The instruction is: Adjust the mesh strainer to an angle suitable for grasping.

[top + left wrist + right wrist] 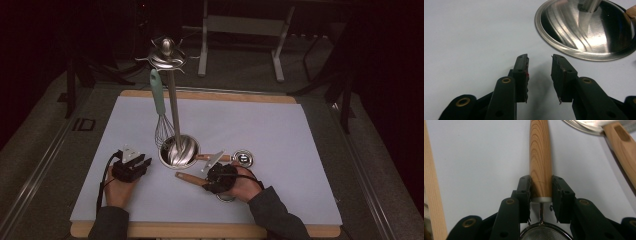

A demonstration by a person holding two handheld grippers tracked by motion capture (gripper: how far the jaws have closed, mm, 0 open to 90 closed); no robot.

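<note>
Right gripper (pixel 541 192) clamped on the wooden handle of a small wire-mesh strainer (pixel 540 160), low on the white table mat (pixel 280 130), just right of the round steel base of the utensil stand (pixel 178 151). Left gripper (pixel 539 75) released, jaws apart over bare mat beside that base. Teal-handled whisk (pixel 159 107) hangs from the stand. Black marking at the table's left edge, possibly "ID" (pixel 83 124); too dim to confirm.
</note>
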